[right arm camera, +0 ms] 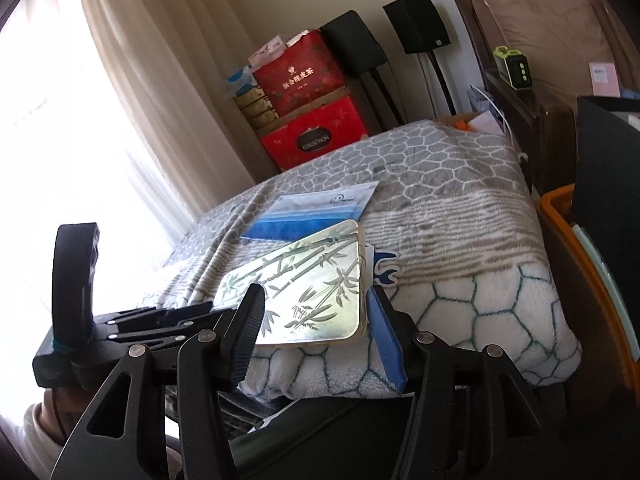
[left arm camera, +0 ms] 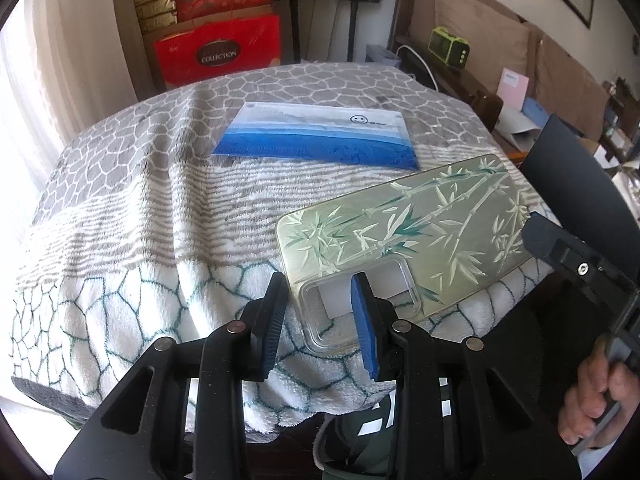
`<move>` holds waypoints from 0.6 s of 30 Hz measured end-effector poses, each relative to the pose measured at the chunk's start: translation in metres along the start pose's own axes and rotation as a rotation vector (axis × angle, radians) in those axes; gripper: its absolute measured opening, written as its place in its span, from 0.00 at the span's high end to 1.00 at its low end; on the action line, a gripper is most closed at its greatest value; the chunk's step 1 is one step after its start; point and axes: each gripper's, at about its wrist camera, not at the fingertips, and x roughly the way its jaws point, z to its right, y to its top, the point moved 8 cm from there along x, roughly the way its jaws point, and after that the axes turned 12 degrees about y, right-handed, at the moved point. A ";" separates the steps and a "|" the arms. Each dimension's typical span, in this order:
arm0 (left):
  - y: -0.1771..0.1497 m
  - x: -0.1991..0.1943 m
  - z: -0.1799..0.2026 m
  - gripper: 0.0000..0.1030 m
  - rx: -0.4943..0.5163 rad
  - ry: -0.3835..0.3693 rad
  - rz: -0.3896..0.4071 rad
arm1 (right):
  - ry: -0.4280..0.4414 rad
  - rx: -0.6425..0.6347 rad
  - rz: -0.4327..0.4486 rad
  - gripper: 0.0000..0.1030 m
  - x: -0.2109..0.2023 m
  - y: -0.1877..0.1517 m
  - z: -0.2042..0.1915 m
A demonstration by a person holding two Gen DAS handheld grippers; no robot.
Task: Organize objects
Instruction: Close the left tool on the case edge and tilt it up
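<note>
A phone case (left arm camera: pixel 404 232) with a bamboo print lies on the blanket-covered table (left arm camera: pixel 132 208), in the lower right of the left wrist view, its clear camera-window end nearest the lens. The left gripper (left arm camera: pixel 320 320) has its fingers (left arm camera: pixel 362 320) around that near corner: the blue pad sits over the window, the black one just off the edge, and whether they press on it cannot be told. In the right wrist view the right gripper (right arm camera: pixel 316 336) straddles the case's other end, its fingers apart and not clamping. A blue and white packet (left arm camera: pixel 316 136) lies flat farther back, at the centre. Red gift boxes (left arm camera: pixel 218 54) stand stacked behind the table, upper left.
</note>
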 end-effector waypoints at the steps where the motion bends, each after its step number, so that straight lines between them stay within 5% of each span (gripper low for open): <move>1: 0.000 0.000 0.000 0.71 -0.002 0.003 0.000 | 0.010 0.014 0.007 0.47 -0.002 0.001 0.001; 4: 0.000 0.000 0.000 0.73 -0.007 0.000 0.001 | 0.029 0.047 0.021 0.49 -0.007 0.002 0.005; 8: -0.002 -0.001 0.000 0.91 -0.037 -0.040 -0.022 | 0.009 0.071 0.057 0.49 -0.017 0.007 0.012; 18: -0.001 -0.010 0.004 0.93 -0.079 -0.116 -0.002 | -0.015 0.190 0.110 0.49 -0.034 0.010 0.038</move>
